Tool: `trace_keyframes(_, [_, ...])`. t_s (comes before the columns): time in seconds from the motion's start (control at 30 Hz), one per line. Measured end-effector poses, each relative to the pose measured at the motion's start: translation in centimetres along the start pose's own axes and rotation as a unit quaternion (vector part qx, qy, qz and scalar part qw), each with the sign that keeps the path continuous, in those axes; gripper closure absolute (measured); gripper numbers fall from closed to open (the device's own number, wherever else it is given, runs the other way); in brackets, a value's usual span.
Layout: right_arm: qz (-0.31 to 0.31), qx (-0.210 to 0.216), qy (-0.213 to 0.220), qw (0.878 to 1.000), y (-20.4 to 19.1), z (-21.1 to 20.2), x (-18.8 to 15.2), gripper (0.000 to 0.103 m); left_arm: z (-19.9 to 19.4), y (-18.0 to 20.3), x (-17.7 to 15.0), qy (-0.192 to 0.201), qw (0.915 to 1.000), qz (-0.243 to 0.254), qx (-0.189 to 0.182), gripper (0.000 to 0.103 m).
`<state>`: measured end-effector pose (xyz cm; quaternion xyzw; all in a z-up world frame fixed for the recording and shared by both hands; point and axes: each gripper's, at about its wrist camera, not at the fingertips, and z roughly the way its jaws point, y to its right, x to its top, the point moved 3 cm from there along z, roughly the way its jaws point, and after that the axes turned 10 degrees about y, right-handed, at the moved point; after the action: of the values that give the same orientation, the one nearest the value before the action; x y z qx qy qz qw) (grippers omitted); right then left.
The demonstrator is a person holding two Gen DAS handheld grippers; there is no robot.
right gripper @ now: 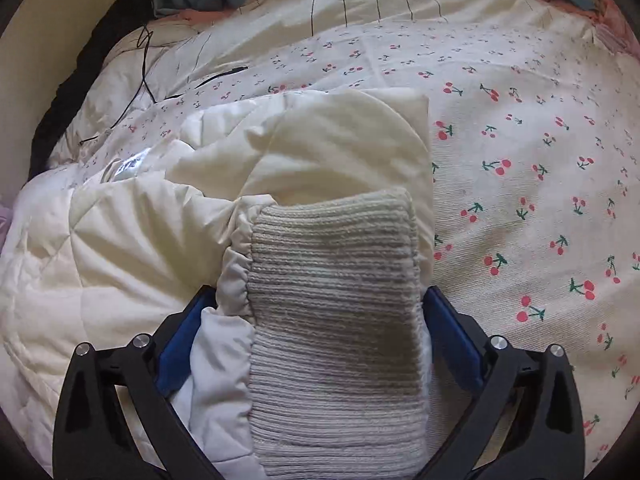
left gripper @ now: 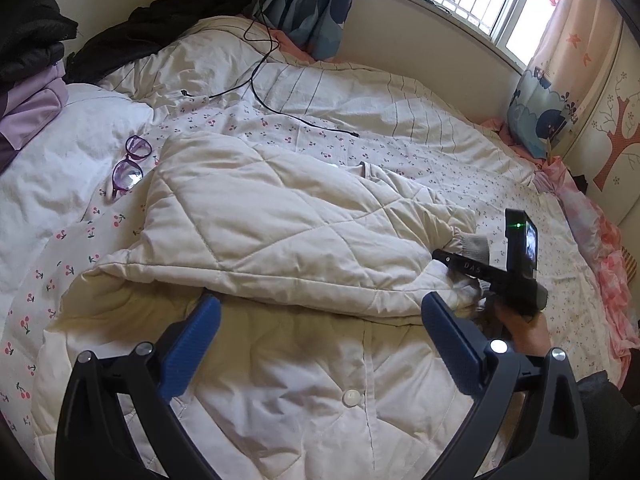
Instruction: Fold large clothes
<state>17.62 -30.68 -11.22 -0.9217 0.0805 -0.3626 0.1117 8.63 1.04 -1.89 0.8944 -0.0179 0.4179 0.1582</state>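
Ribbed cuff (right gripper: 336, 320) sits clamped in right gripper (right gripper: 320, 320) over bed (right gripper: 520, 160).

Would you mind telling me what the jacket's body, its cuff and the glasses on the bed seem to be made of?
Jacket: cream quilted fabric, matte and puffy; stitched diamond lines suggest padded woven cloth, likely cotton or polyester.
Cuff: greyish rib knit; the parallel ridges look like stretchy yarn, sitting between the right gripper's fingers.
Glasses: translucent purple frames, glossy, probably plastic; lenses clear, material unclear.
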Motion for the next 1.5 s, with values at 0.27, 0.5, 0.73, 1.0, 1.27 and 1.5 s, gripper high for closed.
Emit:
trace_keyframes(0.27, [-0.054,0.009,0.097,0.994,-2.1,-8.7,0.8,0.006,0.1,0.2,-0.2,-0.004,1.0,0.002,0.001,0.007])
trace_keyframes(0.5, [-0.052,0.03,-0.02,0.998,-0.5,-4.1,-4.4,0.006,0.0,0.3,-0.3,-0.004,1.0,0.007,-0.002,0.007])
trace_keyframes(0.73, [-0.065,0.006,0.067,0.996,-2.2,-8.9,-3.2,0.006,-0.2,0.3,-0.1,-0.002,1.0,0.004,-0.006,0.007])
trace_keyframes(1.0, [-0.061,0.003,-0.016,0.998,-1.8,-4.2,-4.3,0.006,-0.3,0.4,-0.2,-0.003,1.0,0.003,-0.006,0.007])
trace_keyframes(1.27, [-0.042,-0.012,-0.01,0.999,-0.5,-5.2,-5.7,0.006,-0.1,0.6,-0.3,-0.004,1.0,0.003,-0.004,0.007])
trace_keyframes(1.5, [-0.049,-0.008,-0.018,0.999,-1.3,-4.1,-4.5,0.006,0.1,0.9,-0.4,-0.006,0.9999,0.01,-0.004,0.007])
